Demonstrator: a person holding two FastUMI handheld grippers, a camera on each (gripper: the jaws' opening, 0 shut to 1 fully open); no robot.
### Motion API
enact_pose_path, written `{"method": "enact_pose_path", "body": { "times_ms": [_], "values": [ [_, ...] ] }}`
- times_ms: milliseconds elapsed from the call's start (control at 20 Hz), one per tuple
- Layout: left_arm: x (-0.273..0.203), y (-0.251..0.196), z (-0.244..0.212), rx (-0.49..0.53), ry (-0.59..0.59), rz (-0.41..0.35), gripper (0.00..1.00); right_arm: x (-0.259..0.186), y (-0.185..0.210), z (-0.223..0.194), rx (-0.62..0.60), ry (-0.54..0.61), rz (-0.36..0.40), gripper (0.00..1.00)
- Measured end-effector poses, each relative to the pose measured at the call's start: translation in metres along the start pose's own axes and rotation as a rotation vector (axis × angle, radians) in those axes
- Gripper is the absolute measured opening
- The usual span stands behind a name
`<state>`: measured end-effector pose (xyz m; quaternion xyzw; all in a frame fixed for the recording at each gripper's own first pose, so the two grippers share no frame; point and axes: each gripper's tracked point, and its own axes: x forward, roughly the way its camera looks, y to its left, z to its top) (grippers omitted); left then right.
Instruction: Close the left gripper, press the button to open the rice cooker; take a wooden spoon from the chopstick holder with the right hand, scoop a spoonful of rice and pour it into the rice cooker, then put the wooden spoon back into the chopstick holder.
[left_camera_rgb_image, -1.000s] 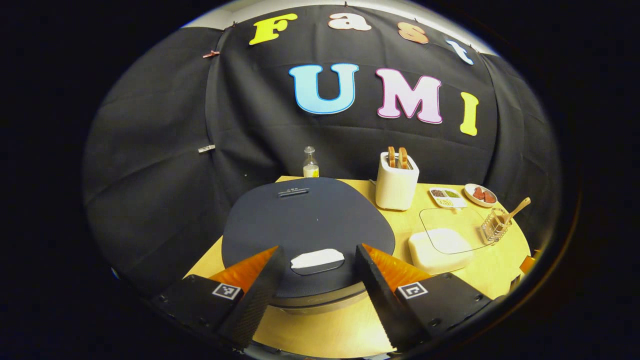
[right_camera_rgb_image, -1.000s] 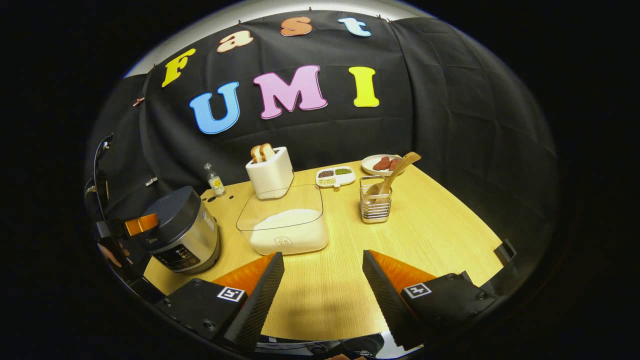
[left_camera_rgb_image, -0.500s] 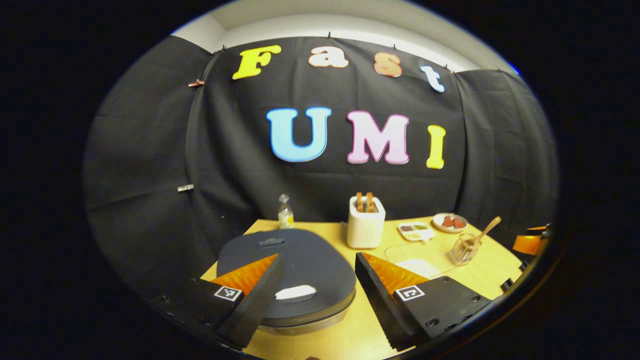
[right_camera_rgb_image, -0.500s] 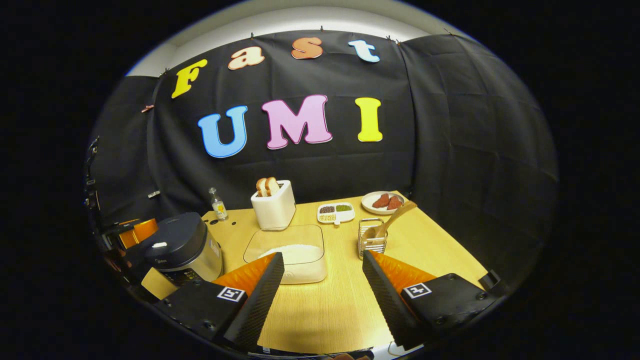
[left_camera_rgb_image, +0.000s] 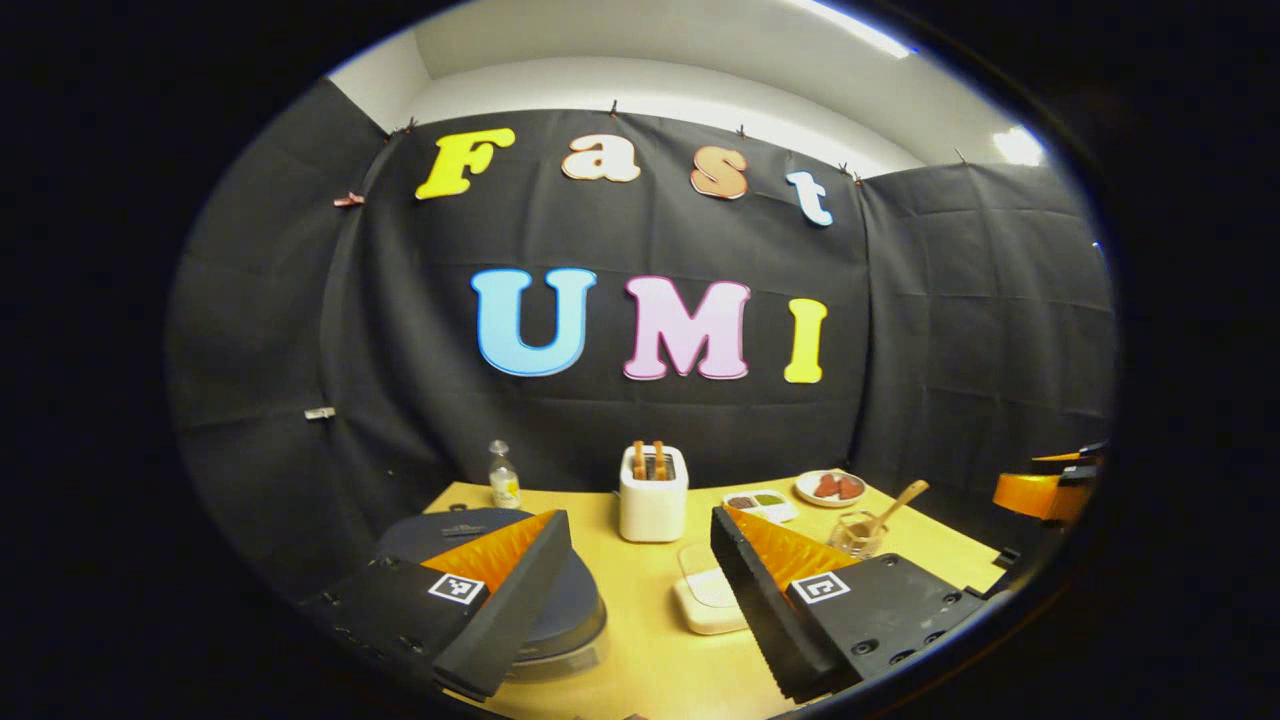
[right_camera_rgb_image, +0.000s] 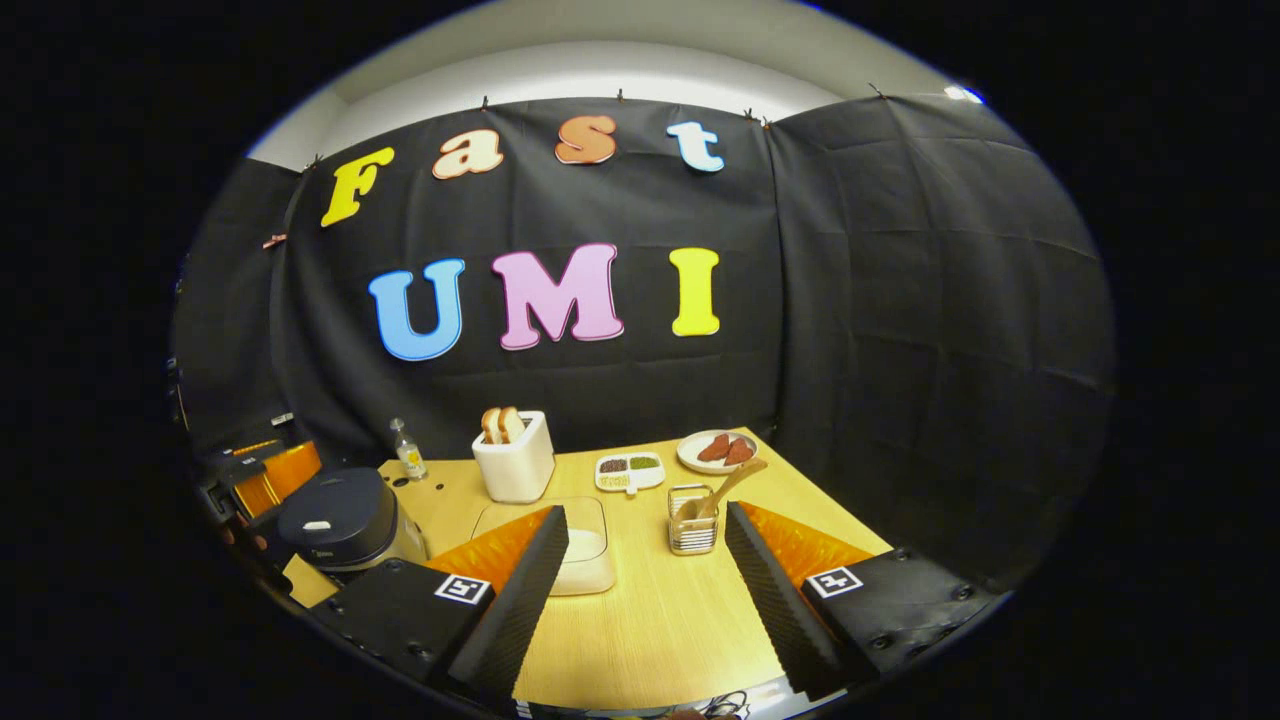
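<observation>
The rice cooker (right_camera_rgb_image: 340, 515) stands at the table's left with its dark lid down and a white button (right_camera_rgb_image: 316, 525) near the lid's front. In the left gripper view the rice cooker (left_camera_rgb_image: 585, 605) lies low, partly hidden behind my left gripper (left_camera_rgb_image: 640, 518), which is open and holds nothing. A wooden spoon (right_camera_rgb_image: 725, 488) leans in the wire chopstick holder (right_camera_rgb_image: 692, 520), just beyond my right gripper (right_camera_rgb_image: 646, 510), which is open with nothing between its fingers. The clear box of rice (right_camera_rgb_image: 585, 545) sits between cooker and holder. The left gripper (right_camera_rgb_image: 265, 475) also shows beside the cooker.
A white toaster (right_camera_rgb_image: 515, 462) with two slices, a small bottle (right_camera_rgb_image: 406, 455), a divided dish (right_camera_rgb_image: 628, 470) and a plate (right_camera_rgb_image: 715, 450) of red pieces line the back of the wooden table (right_camera_rgb_image: 650, 620). The right gripper (left_camera_rgb_image: 1045, 490) shows far right in the left gripper view.
Both grippers have drawn back from the table and tilted up. The cooker, close under the left gripper before, now sits farther off and lower. Both stay open.
</observation>
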<state>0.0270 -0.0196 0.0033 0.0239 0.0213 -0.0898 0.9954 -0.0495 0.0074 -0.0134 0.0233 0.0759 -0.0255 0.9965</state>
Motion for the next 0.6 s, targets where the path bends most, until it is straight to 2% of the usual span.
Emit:
{"method": "enact_pose_path", "body": {
  "times_ms": [200,600],
  "values": [
    [-0.002,-0.014,-0.012,-0.021,0.066,-0.021,0.96,0.006,-0.005,0.001,-0.029,-0.041,-0.025,0.99],
    [0.008,-0.015,-0.008,-0.003,0.058,-0.007,0.96,0.021,0.004,0.006,-0.043,-0.079,-0.009,0.99]
  ]
}}
